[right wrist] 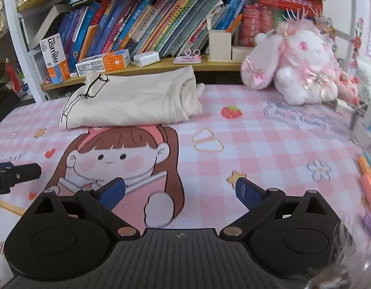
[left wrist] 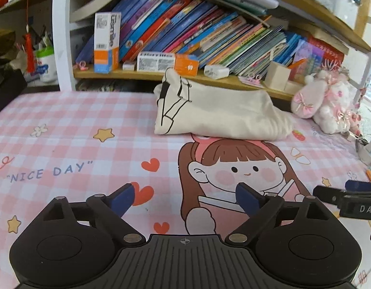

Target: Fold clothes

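Currently the cream garment is folded into a thick, slightly lumpy bundle with black line-art print at its left end, lying on the pink checked cartoon sheet just in front of the bookshelf. Left gripper and right gripper both spread wide, nothing between the fingers, well short of the bundle.

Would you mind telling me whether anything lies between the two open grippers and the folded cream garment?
Nothing visible does. Only bare printed bedsheet lies between the left gripper, the right gripper and the folded cream garment; the plush rabbit sits off to its right.
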